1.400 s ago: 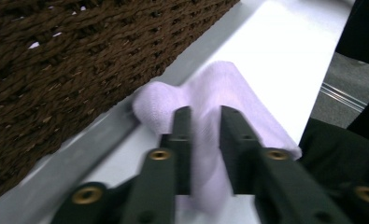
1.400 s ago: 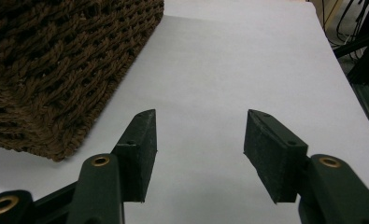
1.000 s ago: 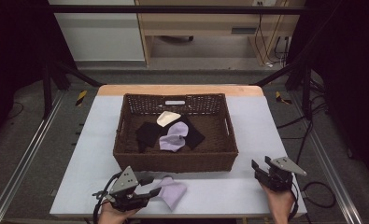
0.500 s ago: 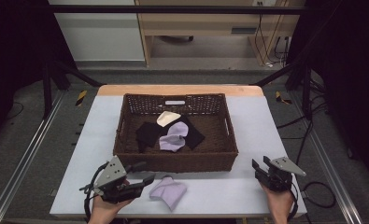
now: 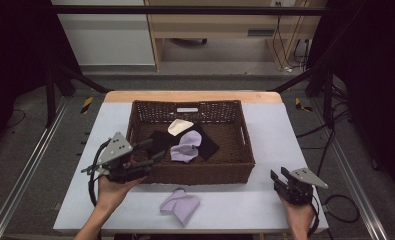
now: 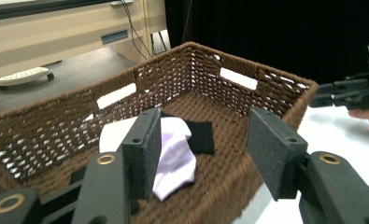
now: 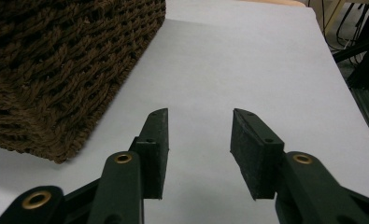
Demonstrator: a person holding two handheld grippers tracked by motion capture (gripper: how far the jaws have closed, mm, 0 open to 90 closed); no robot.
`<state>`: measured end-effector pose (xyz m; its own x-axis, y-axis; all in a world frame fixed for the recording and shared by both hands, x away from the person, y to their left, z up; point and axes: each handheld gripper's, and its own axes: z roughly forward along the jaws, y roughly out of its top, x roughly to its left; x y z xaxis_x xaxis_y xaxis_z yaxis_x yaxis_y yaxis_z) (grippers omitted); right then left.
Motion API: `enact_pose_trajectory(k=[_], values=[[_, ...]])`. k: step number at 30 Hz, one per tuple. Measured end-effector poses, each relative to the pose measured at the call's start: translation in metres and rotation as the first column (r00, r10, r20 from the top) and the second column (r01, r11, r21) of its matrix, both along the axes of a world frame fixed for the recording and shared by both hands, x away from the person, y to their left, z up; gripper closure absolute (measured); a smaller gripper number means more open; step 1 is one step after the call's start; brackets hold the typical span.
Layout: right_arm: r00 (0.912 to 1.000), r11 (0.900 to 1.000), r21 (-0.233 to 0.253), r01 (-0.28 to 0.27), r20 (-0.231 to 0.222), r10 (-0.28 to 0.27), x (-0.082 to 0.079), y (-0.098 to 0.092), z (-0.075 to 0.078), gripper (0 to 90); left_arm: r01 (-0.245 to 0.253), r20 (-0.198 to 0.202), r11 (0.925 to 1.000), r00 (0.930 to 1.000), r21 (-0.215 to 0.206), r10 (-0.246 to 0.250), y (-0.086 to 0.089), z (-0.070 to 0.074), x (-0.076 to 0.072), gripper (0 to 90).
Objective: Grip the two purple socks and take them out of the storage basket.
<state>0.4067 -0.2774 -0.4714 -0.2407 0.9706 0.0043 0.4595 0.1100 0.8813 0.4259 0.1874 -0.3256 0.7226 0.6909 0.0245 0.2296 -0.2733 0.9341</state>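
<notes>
A brown wicker basket (image 5: pixel 200 172) stands mid-table and holds a lilac cloth (image 5: pixel 185 147), a black cloth (image 5: pixel 210 145) and a cream cloth (image 5: pixel 179 126). A second lilac cloth (image 5: pixel 179 205) lies crumpled on the white table in front of the basket. My left gripper (image 5: pixel 152 150) is raised at the basket's front left corner, open and holding nothing. In its own view the left gripper (image 6: pixel 203 140) points into the basket (image 6: pixel 275 84), toward the lilac cloth (image 6: pixel 175 154) inside. My right gripper (image 5: pixel 279 176) rests low at the table's front right, open; the right gripper (image 7: pixel 198 135) has bare table between its pads.
The basket's corner (image 7: pixel 56 70) lies left of the right gripper, with open white table (image 7: pixel 229 60) ahead of it. Metal frame rails run along both sides of the table. A wooden cabinet (image 5: pixel 225 25) stands behind it.
My left gripper has left the lilac cloth on the table, swung left, then risen forward to the basket's front left corner. The cloth stays put. The right gripper has not moved.
</notes>
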Motion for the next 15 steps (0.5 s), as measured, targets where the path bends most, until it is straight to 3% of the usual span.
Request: enact_pose_trajectory(k=[5, 15], values=[[1.0, 1.0, -0.002, -0.008, 0.006, 0.008, 0.0, 0.0, 0.0, 60.7, -0.001, -0.019, 0.9996, 0.9998, 0.029, 0.001, -0.018, 0.003, 0.023, 47.5], [1.0, 1.0, 0.001, -0.007, 0.007, 0.007, 0.001, -0.001, 0.0, 59.0, -0.058, -0.024, 0.9922, 0.9979, 0.11, 0.061, -0.043, -0.001, 0.066, 48.7]])
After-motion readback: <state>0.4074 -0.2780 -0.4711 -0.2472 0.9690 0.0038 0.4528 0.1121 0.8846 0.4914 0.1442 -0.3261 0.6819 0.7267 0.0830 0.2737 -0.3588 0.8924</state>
